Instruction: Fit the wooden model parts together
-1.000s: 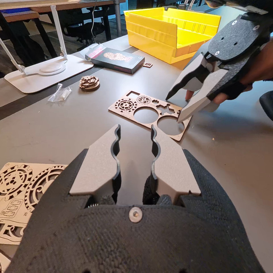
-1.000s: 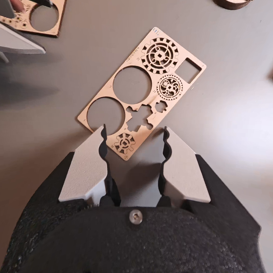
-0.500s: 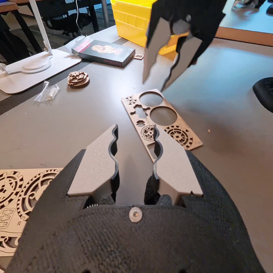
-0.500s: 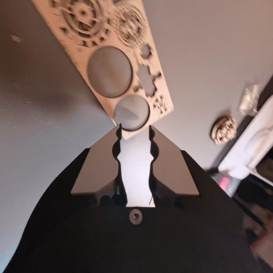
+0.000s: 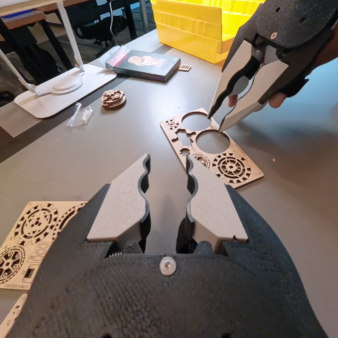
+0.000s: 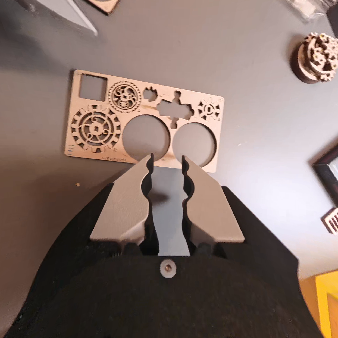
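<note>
— Grey tabletop [image 5: 91, 164] all round, with desks and chair legs in the upper left of the left wrist view. Where's the wooden sheet [image 6: 184, 161]?

— Flat on the table, centre of the right wrist view. Two round holes punched out, three gears still in it. The right gripper [image 6: 166, 157] hangs over its near edge, fingers parted, nothing between them.

— And the left gripper [image 5: 167, 159]?

— Lower centre of its own view, fingers spread and empty too. Another wooden gear sheet [image 5: 27, 237] sits lower left.

— Any writing?

— Small etched marks on both sheets, and printing on the black box [image 5: 144, 67] near the yellow bin [image 5: 190, 29]. An assembled gear model [image 5: 113, 99] lies by a clear bag [image 5: 80, 115].
</note>
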